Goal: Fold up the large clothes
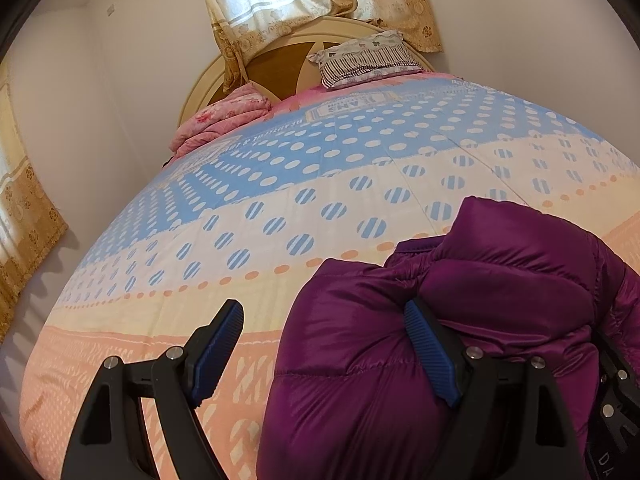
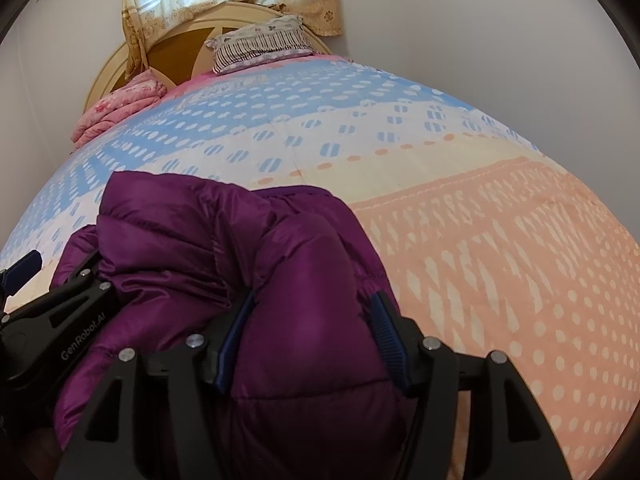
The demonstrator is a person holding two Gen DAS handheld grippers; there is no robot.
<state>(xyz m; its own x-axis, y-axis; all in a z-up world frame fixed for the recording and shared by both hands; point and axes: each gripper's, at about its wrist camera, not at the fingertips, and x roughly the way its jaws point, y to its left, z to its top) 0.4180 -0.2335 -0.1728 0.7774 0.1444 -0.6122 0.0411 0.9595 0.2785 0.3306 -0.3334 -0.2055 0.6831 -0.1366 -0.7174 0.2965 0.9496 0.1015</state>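
Lying bunched on the dotted bedspread (image 1: 280, 200), the shiny quilted purple jacket (image 1: 460, 300) fills the lower right; the left gripper (image 1: 324, 344) gapes wide, one pad against its puffy edge, pinching nothing. Behind sit a striped pillow (image 1: 364, 60) and pink blanket (image 1: 220, 120).

From the right, the right gripper (image 2: 314, 340) straddles a jacket (image 2: 280, 260) fold, pads touching it; grip unclear.

- The bed (image 1: 280, 184) carries a spread banded in blue, cream and peach, with dots.
- A bundled purple puffer jacket (image 1: 460, 300) lies on its near part.
- A striped pillow (image 1: 368, 60) and a folded pink blanket (image 1: 224, 120) lie at the headboard (image 1: 280, 64).
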